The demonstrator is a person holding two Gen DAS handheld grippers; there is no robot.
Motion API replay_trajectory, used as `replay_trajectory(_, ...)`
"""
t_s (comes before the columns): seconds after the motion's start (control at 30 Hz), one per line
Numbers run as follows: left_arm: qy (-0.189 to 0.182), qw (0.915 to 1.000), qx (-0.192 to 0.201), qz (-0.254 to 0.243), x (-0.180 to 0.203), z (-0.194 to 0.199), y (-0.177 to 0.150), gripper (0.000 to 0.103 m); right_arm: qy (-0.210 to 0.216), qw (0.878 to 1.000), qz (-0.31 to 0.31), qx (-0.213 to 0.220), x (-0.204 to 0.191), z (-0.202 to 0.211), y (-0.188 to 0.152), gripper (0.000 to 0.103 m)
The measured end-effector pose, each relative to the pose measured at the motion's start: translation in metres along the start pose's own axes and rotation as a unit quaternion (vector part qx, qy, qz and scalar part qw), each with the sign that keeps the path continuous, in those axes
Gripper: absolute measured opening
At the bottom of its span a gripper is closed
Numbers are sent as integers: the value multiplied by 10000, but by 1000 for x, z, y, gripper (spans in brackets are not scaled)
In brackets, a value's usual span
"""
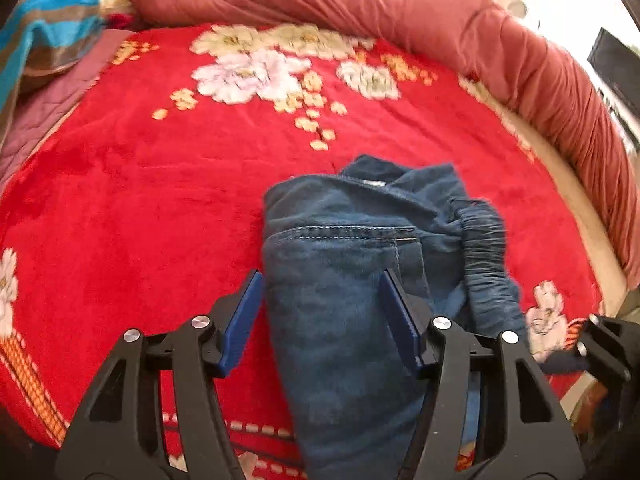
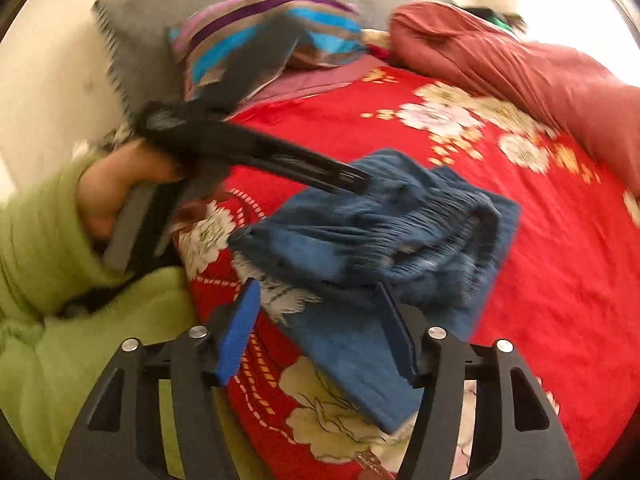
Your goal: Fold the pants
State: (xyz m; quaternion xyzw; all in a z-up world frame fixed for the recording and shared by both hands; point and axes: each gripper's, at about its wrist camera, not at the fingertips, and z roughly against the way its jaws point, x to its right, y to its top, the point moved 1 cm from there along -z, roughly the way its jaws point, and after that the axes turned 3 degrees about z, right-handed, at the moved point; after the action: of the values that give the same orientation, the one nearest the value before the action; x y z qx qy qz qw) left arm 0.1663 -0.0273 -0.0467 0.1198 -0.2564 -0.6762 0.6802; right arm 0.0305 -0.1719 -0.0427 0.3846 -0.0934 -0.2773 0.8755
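Blue denim pants [image 1: 340, 260] lie folded into a thick bundle on the red flowered blanket [image 1: 160, 200], the elastic waistband bunched at their right side. My left gripper [image 1: 322, 280] hovers over the near end of the bundle. Its jaws are open: the left blue pad is at the cloth's left edge and the right pad is above the cloth. In the right wrist view the pants [image 2: 400, 216] lie ahead. My right gripper [image 2: 316, 286] is open over their near corner, gripping nothing. The left gripper [image 2: 360, 180] reaches in from the left above the pants, blurred.
A rolled rust-red quilt [image 1: 400, 4] runs along the far and right side of the bed. A striped pillow [image 2: 260, 28] and a grey pillow [image 2: 160, 8] lie at the far left. A hand [image 2: 108, 188] in a green sleeve [image 2: 40, 280] holds the left gripper.
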Motion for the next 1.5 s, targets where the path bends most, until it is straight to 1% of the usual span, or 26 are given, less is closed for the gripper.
replay_trajectory(0.1,1,9999,-150,64,-3,-13,2,53,-178,9989,430,-23,-13,-9,8,55)
replay_trajectory(0.23,-37,9997,-197,138,-8,-17,1,57,-294,9950,949,-112,-22,-24,17,55)
replay_trajectory(0.33,-48,9997,-205,144,-9,-19,2,59,-340,9906,1289,-296,-26,-43,22,54)
replay_trajectory(0.37,-29,9997,-204,124,-9,-20,1,59,-325,9896,1358,-343,-26,-50,23,45)
replay_trajectory(0.4,-31,9997,-206,127,-10,-20,1,59,-199,9895,1364,-428,-25,-56,23,28)
replay_trajectory(0.43,-37,9997,-214,133,-11,-20,0,59,-58,9898,1341,-476,-24,-57,22,20)
replay_trajectory(0.47,-51,9996,-217,150,-11,-21,1,60,216,9897,1318,-519,-25,-56,21,14)
replay_trajectory(0.53,-84,9996,-207,192,-12,-21,1,61,328,9873,1486,-457,-28,-47,16,14)
replay_trajectory(0.6,-99,9996,-183,213,-13,-22,1,63,400,9883,1402,-451,-27,-43,11,13)
replay_trajectory(0.67,-102,9996,-147,223,-12,-23,1,64,399,9894,1289,-543,-25,-46,1,13)
replay_trajectory(0.7,-105,9996,-133,225,-12,-23,1,65,413,9897,1257,-549,-25,-48,-3,16)
replay_trajectory(0.77,-100,9997,-90,226,-11,-23,0,65,389,9912,1168,-493,-26,-52,-10,16)
replay_trajectory(0.83,-79,9997,-35,213,-9,-19,-1,65,415,9931,1010,-437,-26,-51,-10,18)
replay_trajectory(0.9,-47,9999,42,152,-6,-14,-1,65,462,9935,954,-417,-28,-44,-9,27)
replay_trajectory(1.0,16,9998,172,38,-1,-6,-2,65,427,9934,1011,-320,-32,-32,-7,35)
replay_trajectory(1.13,-37,9997,254,29,2,-1,-3,66,499,9953,811,-183,-33,-16,-4,36)
replay_trajectory(1.23,-16,9995,315,-42,6,5,-5,69,555,9961,678,-57,-31,-4,-1,41)
replay_trajectory(1.33,19,9992,399,-71,9,12,-5,72,493,9970,601,48,-25,5,3,48)
replay_trajectory(1.4,37,9989,461,-61,9,16,-5,73,416,9976,544,140,-22,14,6,57)
replay_trajectory(1.47,50,9986,522,-59,10,22,-6,76,282,9983,457,229,-16,23,7,61)
replay_trajectory(1.5,62,9984,562,-67,11,25,-7,77,225,9986,411,261,-14,27,6,65)
